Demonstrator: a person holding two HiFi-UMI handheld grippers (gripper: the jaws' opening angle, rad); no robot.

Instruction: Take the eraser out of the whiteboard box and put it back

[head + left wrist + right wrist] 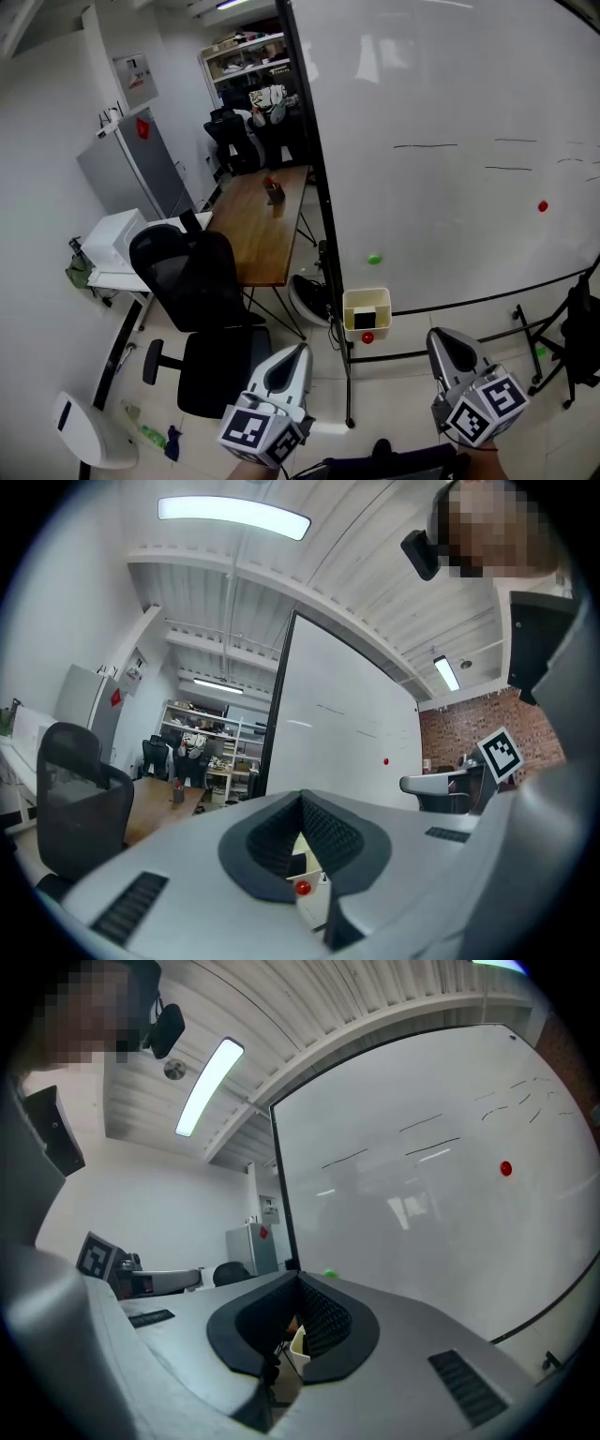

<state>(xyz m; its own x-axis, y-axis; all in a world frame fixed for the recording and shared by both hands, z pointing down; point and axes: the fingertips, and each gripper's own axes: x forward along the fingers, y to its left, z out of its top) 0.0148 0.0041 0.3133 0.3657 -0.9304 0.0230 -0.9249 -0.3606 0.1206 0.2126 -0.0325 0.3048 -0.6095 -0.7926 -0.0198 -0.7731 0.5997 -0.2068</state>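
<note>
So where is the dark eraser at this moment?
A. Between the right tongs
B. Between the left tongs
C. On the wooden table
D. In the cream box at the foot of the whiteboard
D: the eraser sits inside the box hung at the lower corner of the whiteboard, while the left tongs and right tongs are both shut on nothing.

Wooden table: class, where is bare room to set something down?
The near half of the wooden table, between the black office chair and the whiteboard, is bare. The far part holds a small dark container.
</note>
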